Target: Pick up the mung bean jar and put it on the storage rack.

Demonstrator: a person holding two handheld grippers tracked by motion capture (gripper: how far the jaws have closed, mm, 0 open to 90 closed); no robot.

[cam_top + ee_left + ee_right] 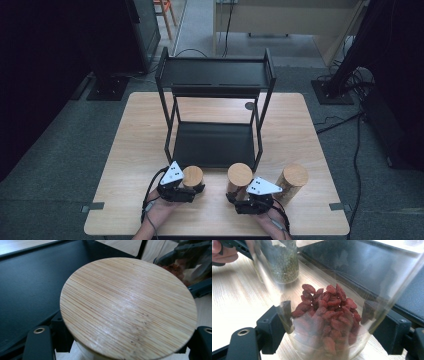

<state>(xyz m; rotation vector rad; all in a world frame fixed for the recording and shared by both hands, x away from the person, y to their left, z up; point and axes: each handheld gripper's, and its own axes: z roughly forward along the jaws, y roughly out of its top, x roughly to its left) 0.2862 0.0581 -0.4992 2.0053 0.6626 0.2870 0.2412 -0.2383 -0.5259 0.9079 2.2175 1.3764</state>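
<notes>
On the light wooden worktop (135, 150), front of the black two-tier metal rack (215, 100): left gripper (192, 188) clamps the glass jar of green beans with round bamboo lid (192, 176); right gripper (235, 196) clamps the clear glass jar of red dried berries (327, 315), bamboo-lidded too. Third bamboo-lidded jar (291, 181) stands just beside the right gripper, untouched.

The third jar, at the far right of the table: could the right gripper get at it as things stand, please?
Probably not yet: the right gripper is closed around the goji jar. Once freed, yes; the third jar stands just beside it, nothing between.
</notes>
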